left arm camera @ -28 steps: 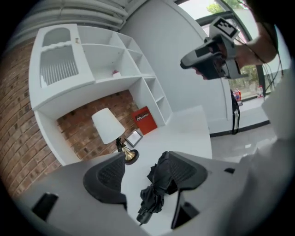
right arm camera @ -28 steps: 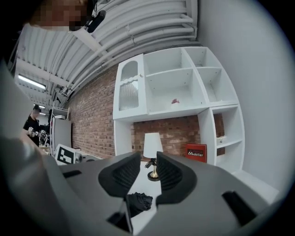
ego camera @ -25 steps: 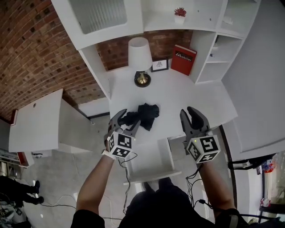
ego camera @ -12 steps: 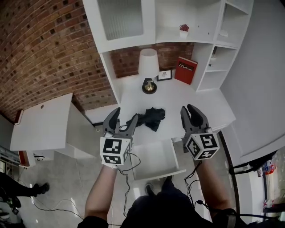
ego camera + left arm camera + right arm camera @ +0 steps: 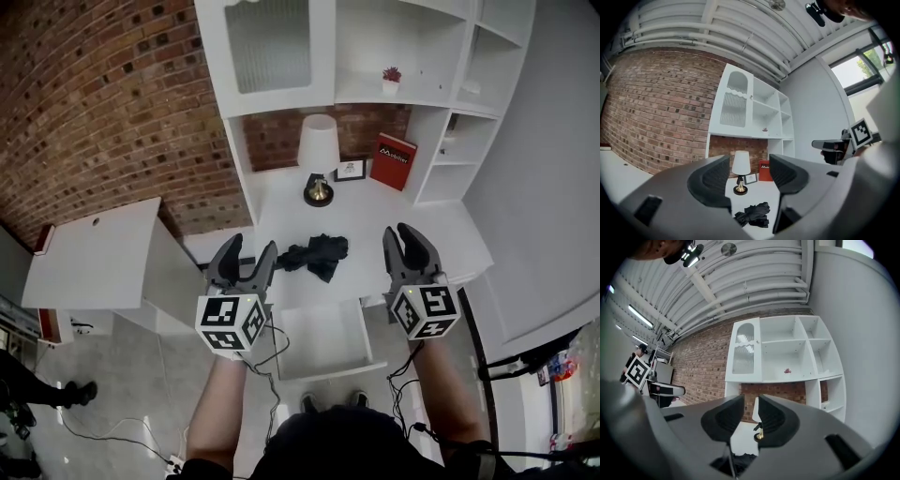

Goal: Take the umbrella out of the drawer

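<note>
The black folded umbrella lies out of the drawer on the white bench, close to the bench's front edge and loose of both claws. At its 6 o'clock the drawer stands pulled out past that edge, over the floor. At 9 o'clock the left claw hangs open and clear of the umbrella; its jaws have just been closing, still well apart with nothing between them. At 3 o'clock the right claw sits over the bench's right part, its jaws having just narrowed to a thin gap with nothing in it. At 12 o'clock, against the back edge, stands a lamp, with a small picture frame and a red book at about 1 o'clock. Bare bench top lies open between umbrella and lamp. The shelf unit closes in the back and right side, and the brick wall the left.
</note>
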A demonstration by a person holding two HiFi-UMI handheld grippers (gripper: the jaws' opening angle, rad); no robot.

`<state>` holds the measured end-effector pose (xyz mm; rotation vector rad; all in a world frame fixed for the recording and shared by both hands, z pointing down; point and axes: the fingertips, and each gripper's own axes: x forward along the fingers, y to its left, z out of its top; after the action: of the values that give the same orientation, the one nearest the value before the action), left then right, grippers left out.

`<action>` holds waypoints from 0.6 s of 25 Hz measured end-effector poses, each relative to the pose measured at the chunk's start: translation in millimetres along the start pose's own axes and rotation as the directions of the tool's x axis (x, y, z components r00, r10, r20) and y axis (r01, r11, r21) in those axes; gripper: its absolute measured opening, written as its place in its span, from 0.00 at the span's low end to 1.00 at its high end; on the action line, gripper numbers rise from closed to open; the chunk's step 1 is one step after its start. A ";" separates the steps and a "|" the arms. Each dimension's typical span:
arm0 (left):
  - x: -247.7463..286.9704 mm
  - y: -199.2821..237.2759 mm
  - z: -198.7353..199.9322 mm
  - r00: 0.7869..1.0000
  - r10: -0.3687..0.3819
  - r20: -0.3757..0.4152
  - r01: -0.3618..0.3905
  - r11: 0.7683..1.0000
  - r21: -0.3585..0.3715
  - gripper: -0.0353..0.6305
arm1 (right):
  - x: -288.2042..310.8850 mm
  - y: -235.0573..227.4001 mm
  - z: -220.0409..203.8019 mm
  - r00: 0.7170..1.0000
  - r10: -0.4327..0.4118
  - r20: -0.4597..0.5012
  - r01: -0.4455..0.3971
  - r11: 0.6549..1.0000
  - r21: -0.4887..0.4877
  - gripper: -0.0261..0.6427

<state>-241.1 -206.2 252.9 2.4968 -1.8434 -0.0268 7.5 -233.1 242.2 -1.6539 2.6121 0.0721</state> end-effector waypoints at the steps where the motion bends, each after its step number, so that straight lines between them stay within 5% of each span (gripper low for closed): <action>1: -1.4 -1.5 1.7 1.000 0.009 0.005 -0.009 1.000 0.004 0.45 | -1.5 -1.6 0.3 1.000 0.005 0.000 -0.005 1.000 0.001 0.17; 15: 2.8 -41.6 4.7 0.997 0.077 -0.005 -0.076 0.995 0.062 0.42 | -17.9 -38.6 9.8 0.998 0.066 0.018 -0.066 0.998 -0.018 0.17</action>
<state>-200.6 -196.8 246.5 2.4596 -1.9648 0.0419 50.3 -232.8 233.0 -1.5644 2.6603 0.1126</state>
